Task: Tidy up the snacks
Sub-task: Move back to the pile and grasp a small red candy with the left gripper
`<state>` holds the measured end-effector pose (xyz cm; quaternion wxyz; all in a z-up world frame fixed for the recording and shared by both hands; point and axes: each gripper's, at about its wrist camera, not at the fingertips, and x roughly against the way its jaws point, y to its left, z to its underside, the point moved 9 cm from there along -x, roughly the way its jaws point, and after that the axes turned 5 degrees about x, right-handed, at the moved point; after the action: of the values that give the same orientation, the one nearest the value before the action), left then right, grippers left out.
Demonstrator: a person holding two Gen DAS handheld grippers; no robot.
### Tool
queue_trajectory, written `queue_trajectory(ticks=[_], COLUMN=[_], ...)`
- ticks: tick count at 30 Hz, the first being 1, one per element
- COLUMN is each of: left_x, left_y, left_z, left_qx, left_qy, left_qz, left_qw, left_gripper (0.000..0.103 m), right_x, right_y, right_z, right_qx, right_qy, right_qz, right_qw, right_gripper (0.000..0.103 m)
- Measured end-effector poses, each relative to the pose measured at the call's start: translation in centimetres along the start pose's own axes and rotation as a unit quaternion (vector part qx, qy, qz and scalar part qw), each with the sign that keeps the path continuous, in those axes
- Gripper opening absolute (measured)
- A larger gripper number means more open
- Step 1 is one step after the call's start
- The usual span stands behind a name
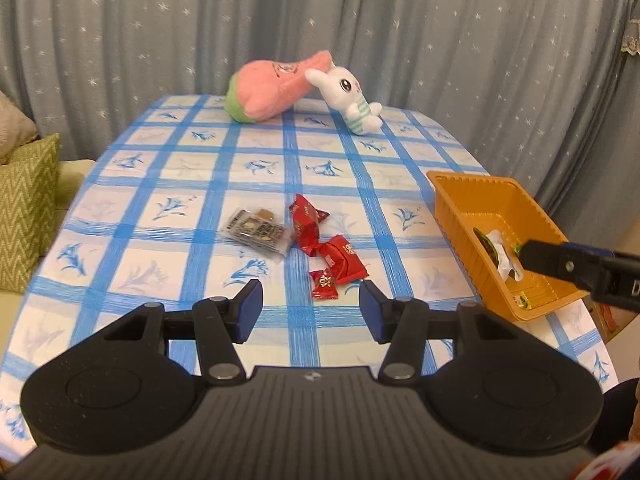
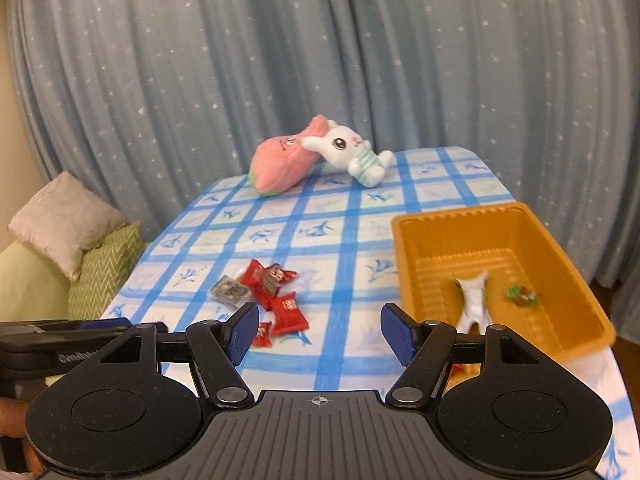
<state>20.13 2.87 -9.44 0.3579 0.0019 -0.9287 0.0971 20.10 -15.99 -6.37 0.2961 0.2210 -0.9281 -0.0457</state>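
Several red wrapped snacks [image 1: 326, 246] and a clear packet with dark print [image 1: 258, 232] lie together on the blue-checked tablecloth [image 1: 192, 184]. They also show in the right wrist view, the red snacks [image 2: 280, 304] and the packet [image 2: 231, 291]. An orange tray [image 1: 502, 216] at the right holds a white-wrapped snack [image 2: 474, 300] and a small green one [image 2: 520, 295]. My left gripper [image 1: 311, 306] is open and empty, just short of the smallest red snack [image 1: 323, 283]. My right gripper [image 2: 318, 334] is open and empty, left of the tray [image 2: 560, 248]; its tip [image 1: 540, 258] shows over the tray in the left wrist view.
A pink plush [image 1: 268, 90] and a white bunny plush [image 1: 348, 94] lie at the table's far end before a grey starred curtain [image 1: 360, 20]. Green and beige cushions [image 2: 76, 248] sit on a sofa to the left of the table.
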Motion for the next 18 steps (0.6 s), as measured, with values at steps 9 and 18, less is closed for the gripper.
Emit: queue_trajectory(ticks=[9,18], left_x=[-7.1,-13.4], left_y=[-0.1,0.2], left_z=[0.7,1.4], left_qx=[-0.016,-0.017], left_qy=[0.025,0.047], left_qz=[0.014,0.028], left_qw=[0.9995,0.9984], left_gripper=[0.048,0.033], right_x=[-7.2,-13.1], right_y=[0.0,-1.1], right_z=[0.1,0.7], right_qx=[0.036,0.053], right_qy=[0.033,0.047], right_qz=[-0.014,-0.021], right_qw=[0.999,0.997], right_gripper=[0.053,0.052])
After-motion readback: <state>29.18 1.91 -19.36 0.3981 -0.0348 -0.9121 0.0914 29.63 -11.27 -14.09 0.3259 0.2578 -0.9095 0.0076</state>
